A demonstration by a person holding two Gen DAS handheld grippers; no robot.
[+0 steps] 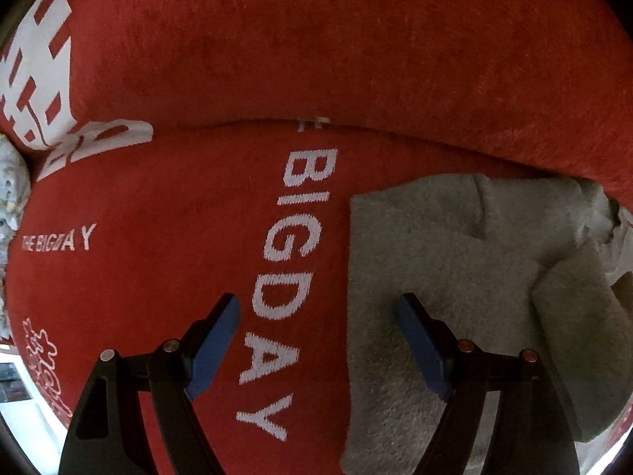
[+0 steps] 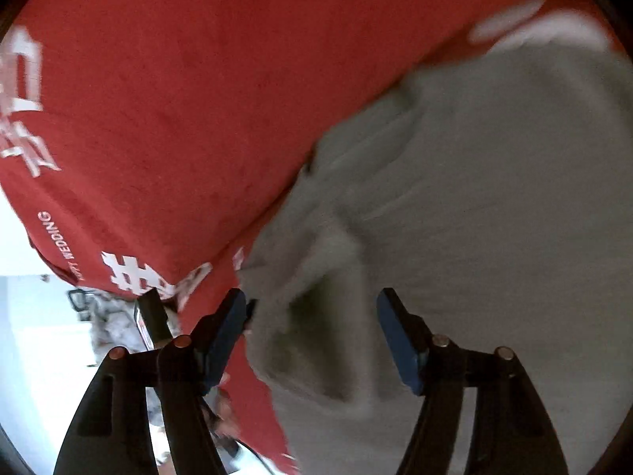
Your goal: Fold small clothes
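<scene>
Down at the near edge of the left wrist view, the left gripper [image 1: 318, 340] hangs with its blue-padded fingers [image 1: 215, 346] spread wide and nothing between them. It points steeply down at a red blanket [image 1: 166, 206], and the gap frames the white woven letters "BIG DAY" [image 1: 287, 277] running away from the camera. One finger sits over bare red pile, the other over the near edge of a grey fleece garment [image 1: 443, 277].

That garment lies flat on the blanket, to the right in this view. Its left edge runs straight and neat; a folded flap [image 1: 573, 316] sits on top at the right, and the far corner is rumpled.

Over to the right wrist view, and it is blurred. The right gripper [image 2: 312, 336] also stands well open, gripping nothing. Its fingers [image 2: 223, 340] straddle a raised, puckered fold of the same grey fleece [image 2: 494, 217], and the pads do not press on it. The cloth fills the right half of the picture, wrinkled near the gripper and smoother beyond.

Further out, the red blanket spreads wide with a soft ridge across it. More white lettering shows at the far left, along with a smaller line reading "THE BIG DAY" [image 1: 59, 241]. In the right view, "HAPPY WEDDING" [image 2: 63, 245] runs along the blanket's edge, where the cloth drops away to a pale floor [image 2: 31, 336] with indistinct clutter on it. No containers are in sight.
</scene>
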